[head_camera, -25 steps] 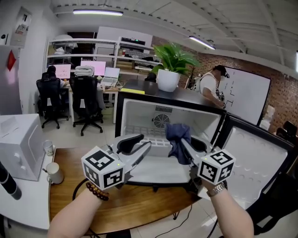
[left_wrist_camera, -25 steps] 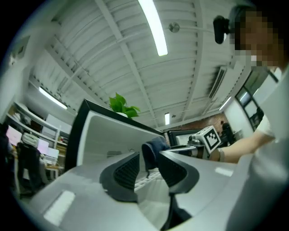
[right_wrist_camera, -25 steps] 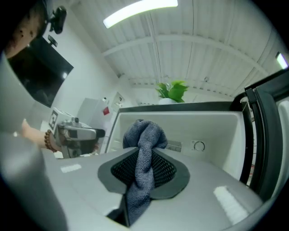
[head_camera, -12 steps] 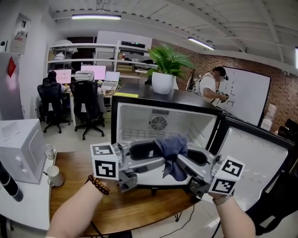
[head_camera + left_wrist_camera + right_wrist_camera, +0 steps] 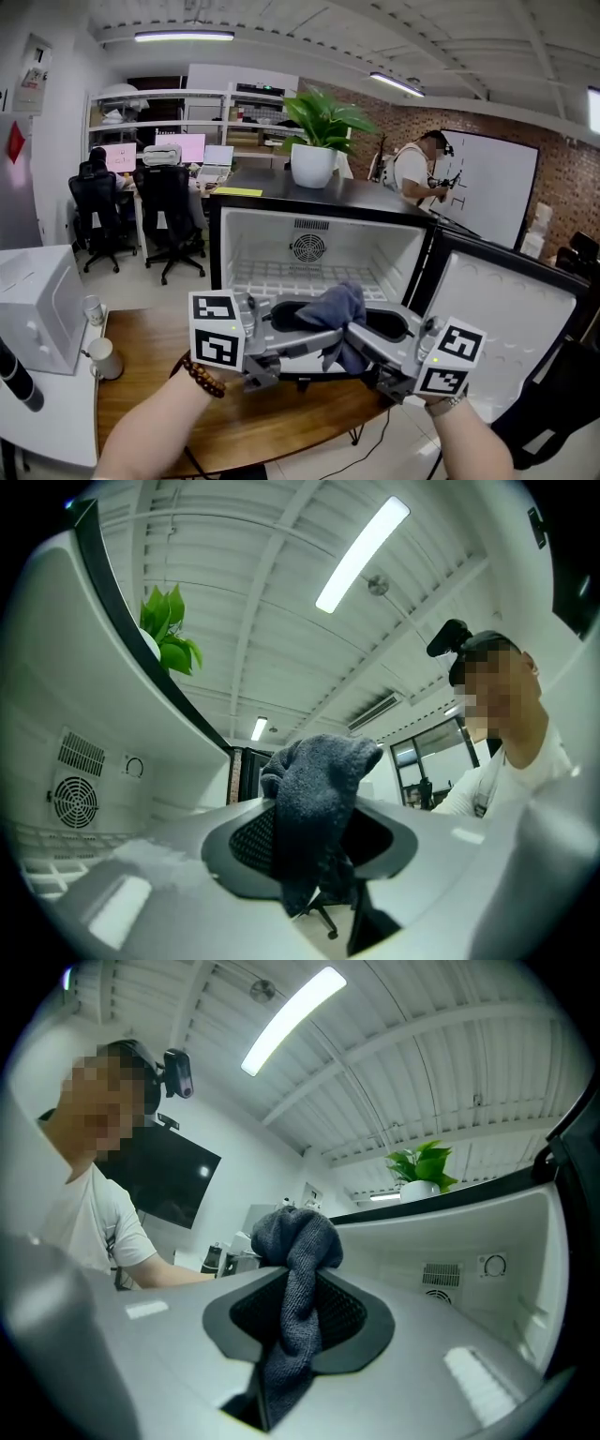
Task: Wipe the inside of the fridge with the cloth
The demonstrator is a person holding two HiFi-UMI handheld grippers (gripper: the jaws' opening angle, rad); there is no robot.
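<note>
A dark blue-grey cloth (image 5: pixel 336 307) hangs bunched in front of the open white mini fridge (image 5: pixel 272 239). My right gripper (image 5: pixel 361 339) is shut on the cloth (image 5: pixel 295 1269), which is pinched between its pads and droops below them. My left gripper (image 5: pixel 323 328) comes in from the left, its jaws around the same cloth (image 5: pixel 314 799). Those jaws have just been closing. The cloth lies against one pad, with a dark gap on the other side. Both grippers are held in front of the fridge opening, outside it.
The fridge door (image 5: pixel 497 309) stands open to the right. A potted plant (image 5: pixel 314 141) sits on the fridge top. The fridge rests on a wooden table (image 5: pixel 150 394). A white appliance (image 5: pixel 33 300) and mugs (image 5: pixel 103 358) are at the left. A person (image 5: pixel 417 173) stands by a whiteboard behind.
The left gripper has swung right and turned, bringing its jaws around the cloth it was apart from. The right gripper has lowered the cloth and shifted left.
</note>
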